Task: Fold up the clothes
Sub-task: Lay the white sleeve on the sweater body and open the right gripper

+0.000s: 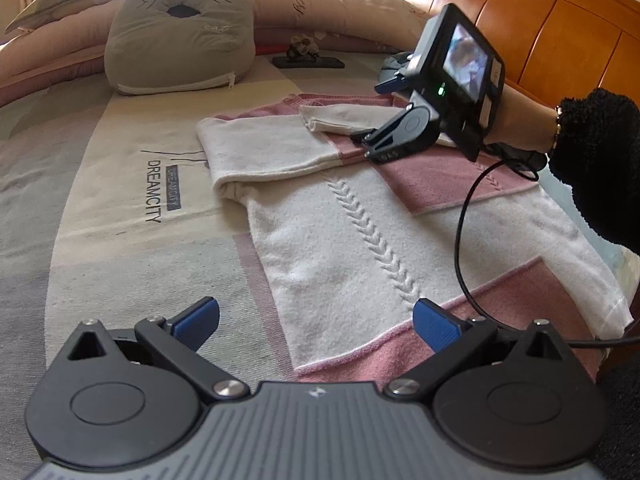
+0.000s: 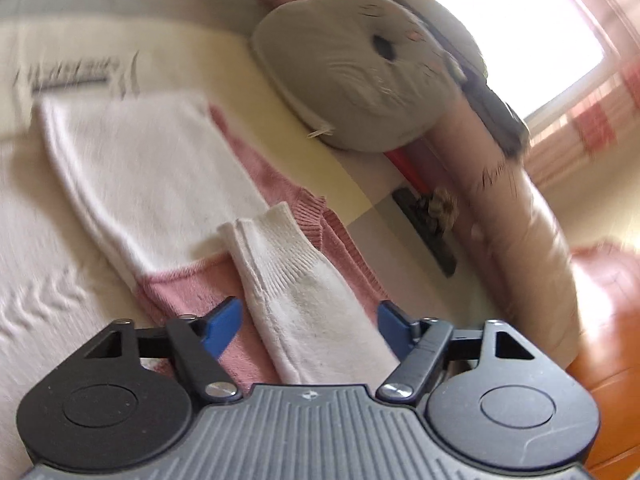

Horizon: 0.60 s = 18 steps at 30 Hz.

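Left gripper hovers wide open over the pink-and-white sweater; nothing sits between its fingers. Right gripper straddles the white sleeve, fingers parted, pads not touching.

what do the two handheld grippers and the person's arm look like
Both the left gripper and the right gripper have black linkage arms, round pivot housings, blue finger pads and a ribbed grey body. The right carries a small screen and a black cable. A fuzzy black sleeve and a bracelet show.
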Motion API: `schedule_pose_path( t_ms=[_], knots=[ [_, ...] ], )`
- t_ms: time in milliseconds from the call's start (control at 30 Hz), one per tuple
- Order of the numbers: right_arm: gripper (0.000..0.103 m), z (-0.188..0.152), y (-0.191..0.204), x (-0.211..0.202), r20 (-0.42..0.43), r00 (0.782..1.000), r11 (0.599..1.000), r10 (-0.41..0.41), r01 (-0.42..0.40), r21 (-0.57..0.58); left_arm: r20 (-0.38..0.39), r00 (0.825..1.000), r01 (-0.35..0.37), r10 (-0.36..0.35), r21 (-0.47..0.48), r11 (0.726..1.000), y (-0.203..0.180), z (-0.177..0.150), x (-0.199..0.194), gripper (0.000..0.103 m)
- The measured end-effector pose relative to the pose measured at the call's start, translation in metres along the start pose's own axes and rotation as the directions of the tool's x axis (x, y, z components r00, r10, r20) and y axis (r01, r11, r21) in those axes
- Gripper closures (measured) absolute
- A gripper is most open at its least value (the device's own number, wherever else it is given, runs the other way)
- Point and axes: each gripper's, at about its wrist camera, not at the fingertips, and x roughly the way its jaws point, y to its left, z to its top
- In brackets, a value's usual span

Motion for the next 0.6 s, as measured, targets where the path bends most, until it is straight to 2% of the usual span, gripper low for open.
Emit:
schedule_pose_path(
  t_ms=[33, 100, 233, 267, 300, 333, 367, 600],
  knots=[
    [0.032, 0.002, 0.005, 0.002, -0.011, 1.000, 0.999, -0.012, 0.012, -0.042, 0.000, 1.000, -0.001, 0.001, -0.004, 1.000, 0.001, 0.000, 0.000, 0.001],
    [0.048, 0.005, 0.013, 0.005, -0.032, 0.999, 0.994, -0.006, 0.003, -0.105, 0.000, 1.000, 0.000, 0.000, -0.011, 1.000, 0.004, -0.001, 0.001, 0.001],
    [0.053, 0.008, 0.028, 0.013, -0.047, 0.998, 0.977, -0.040, 0.029, -0.212, -0.001, 1.000, 0.003, -0.003, -0.015, 1.000, 0.006, -0.003, 0.001, 0.001],
    [0.059, 0.009, 0.026, 0.015, -0.056, 0.998, 0.979, -0.028, 0.016, -0.201, 0.000, 1.000, 0.004, -0.004, -0.016, 1.000, 0.007, -0.003, 0.000, 0.001],
    [0.079, 0.010, 0.024, 0.017, -0.064, 0.998, 0.982, -0.014, 0.002, -0.188, 0.002, 1.000, 0.004, -0.004, -0.017, 1.000, 0.007, -0.003, 0.000, 0.001],
    [0.090, 0.012, 0.021, 0.017, -0.075, 0.997, 0.986, 0.015, -0.027, -0.162, 0.005, 1.000, 0.005, -0.005, -0.019, 1.000, 0.008, -0.004, -0.001, 0.001],
    [0.089, 0.013, 0.018, 0.018, -0.085, 0.995, 0.989, 0.046, -0.057, -0.135, 0.007, 1.000, 0.006, -0.006, -0.022, 1.000, 0.009, -0.004, -0.002, 0.001],
    [0.089, 0.012, 0.016, -0.004, -0.049, 0.996, 0.990, 0.068, -0.074, -0.124, 0.002, 1.000, 0.001, -0.001, -0.037, 0.999, 0.015, -0.004, 0.000, 0.001]
  ],
)
